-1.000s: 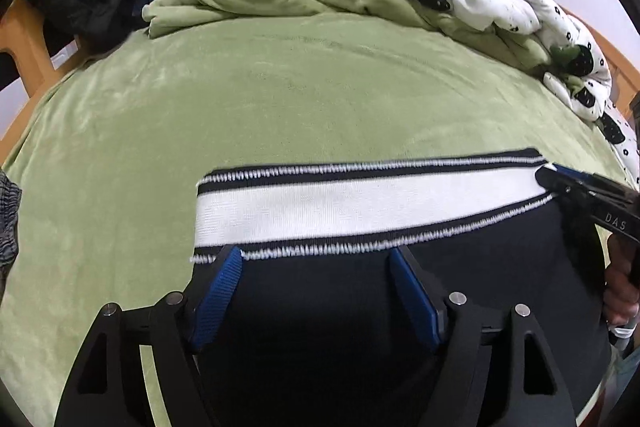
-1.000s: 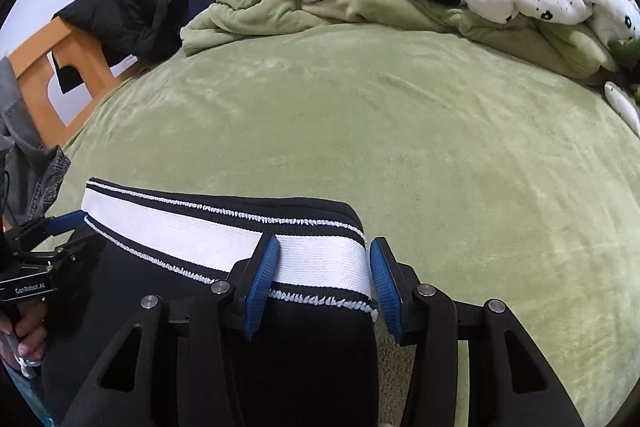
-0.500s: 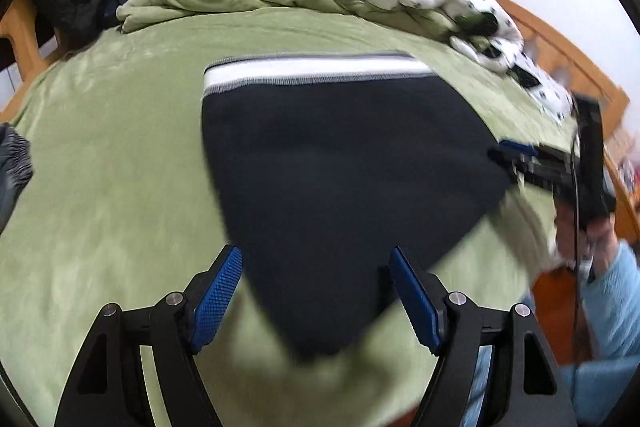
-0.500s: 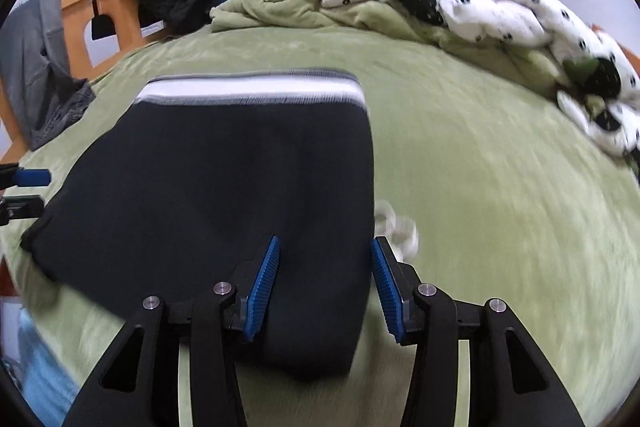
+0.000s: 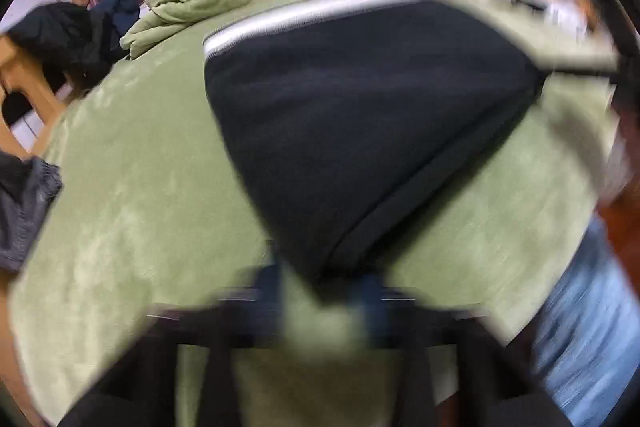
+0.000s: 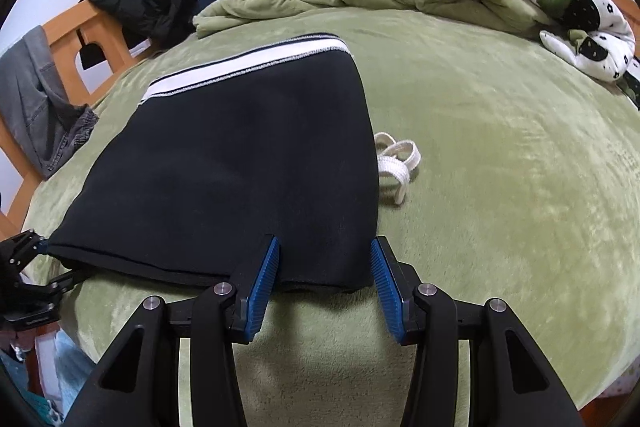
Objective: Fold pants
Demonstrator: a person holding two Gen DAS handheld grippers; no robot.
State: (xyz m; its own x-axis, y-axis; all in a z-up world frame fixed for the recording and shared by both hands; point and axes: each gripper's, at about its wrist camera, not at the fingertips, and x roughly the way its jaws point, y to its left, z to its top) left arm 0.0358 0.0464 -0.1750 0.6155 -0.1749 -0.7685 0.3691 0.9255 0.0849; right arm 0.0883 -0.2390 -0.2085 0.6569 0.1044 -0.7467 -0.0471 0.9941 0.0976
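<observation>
Both grippers point steeply down at the near edge of the bed [image 6: 500, 163], where the folded pants [image 6: 240, 163] lie flat, white waistband at the far end. The right gripper [image 6: 324, 267] hovers at the near right corner of the pants, jaws spread either side of the hem, pads clear of the cloth. The left gripper [image 5: 320, 291] sits at the near left corner; its own view is badly smeared, but the jaws look pressed together on that corner. From the right view only its tip [image 6: 28, 247] shows, cut off by the frame. A white drawstring [image 6: 396, 163] lies just right of the pants.
</observation>
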